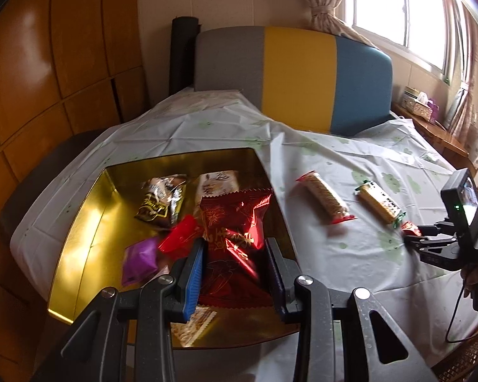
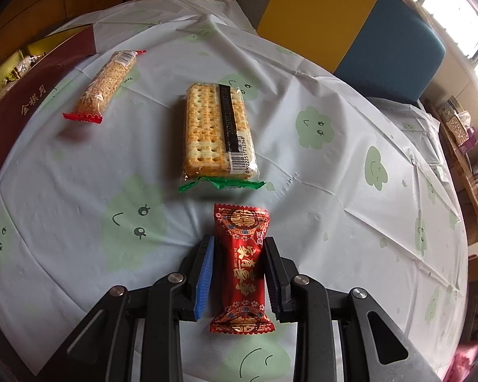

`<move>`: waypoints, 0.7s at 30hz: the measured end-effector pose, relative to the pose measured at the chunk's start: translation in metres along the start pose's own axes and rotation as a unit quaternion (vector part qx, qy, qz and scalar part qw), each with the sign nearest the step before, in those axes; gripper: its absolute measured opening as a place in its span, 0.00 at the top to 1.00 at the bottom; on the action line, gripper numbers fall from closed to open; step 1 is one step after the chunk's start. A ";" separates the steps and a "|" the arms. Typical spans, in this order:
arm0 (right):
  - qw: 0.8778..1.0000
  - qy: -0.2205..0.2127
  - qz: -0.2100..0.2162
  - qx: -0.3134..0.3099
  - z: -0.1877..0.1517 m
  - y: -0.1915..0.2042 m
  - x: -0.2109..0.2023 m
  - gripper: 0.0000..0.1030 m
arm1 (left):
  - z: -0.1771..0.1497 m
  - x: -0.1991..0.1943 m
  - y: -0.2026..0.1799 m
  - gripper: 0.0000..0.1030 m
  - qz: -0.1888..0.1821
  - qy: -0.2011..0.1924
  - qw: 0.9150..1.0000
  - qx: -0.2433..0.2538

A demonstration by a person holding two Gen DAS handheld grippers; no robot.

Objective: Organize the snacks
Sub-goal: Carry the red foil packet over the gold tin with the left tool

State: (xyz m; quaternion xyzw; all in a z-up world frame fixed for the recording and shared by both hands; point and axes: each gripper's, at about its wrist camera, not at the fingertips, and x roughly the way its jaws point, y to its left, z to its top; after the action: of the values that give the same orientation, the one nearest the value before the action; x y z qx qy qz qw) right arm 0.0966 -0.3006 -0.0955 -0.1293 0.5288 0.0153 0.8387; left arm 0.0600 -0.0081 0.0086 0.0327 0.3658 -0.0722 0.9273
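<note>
My left gripper [image 1: 235, 245] hangs over the gold tin box [image 1: 79, 222], open around a large red packet [image 1: 232, 229] that lies among several snacks in the box. My right gripper [image 2: 239, 245] is low over the table, its jaws around a small red candy packet [image 2: 243, 264] without visibly squeezing it; it also shows in the left wrist view [image 1: 412, 238]. A cracker pack [image 2: 218, 130] with a green end and a grain bar [image 2: 106, 84] with red ends lie on the tablecloth beyond it, and both show in the left wrist view, cracker pack [image 1: 379, 202] and grain bar [image 1: 326, 197].
The box's dark red outer wall [image 2: 32, 95] stands at the left of the right wrist view. A chair back [image 1: 293, 76] in grey, yellow and blue stands behind the table. A side shelf [image 1: 430, 124] with boxes is at the right under the window.
</note>
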 end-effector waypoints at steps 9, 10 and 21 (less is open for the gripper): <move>1.000 -0.005 -0.013 -0.016 -0.001 0.006 -0.003 0.71 | -0.003 0.001 0.007 0.64 -0.002 0.008 1.000 -0.011; 1.000 -0.005 -0.014 -0.016 -0.001 0.007 -0.003 0.71 | -0.003 0.001 0.008 0.64 -0.002 0.008 1.000 -0.011; 0.999 -0.007 -0.019 -0.025 -0.002 0.008 -0.003 0.71 | 0.003 0.000 0.056 0.64 0.005 0.016 0.997 -0.079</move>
State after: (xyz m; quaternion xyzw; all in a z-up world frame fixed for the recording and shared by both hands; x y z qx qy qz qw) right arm 0.0926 -0.2928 -0.0955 -0.1607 0.5197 0.0133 0.8390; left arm 0.0707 0.0467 0.0109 -0.0373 0.3853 -0.0378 0.9213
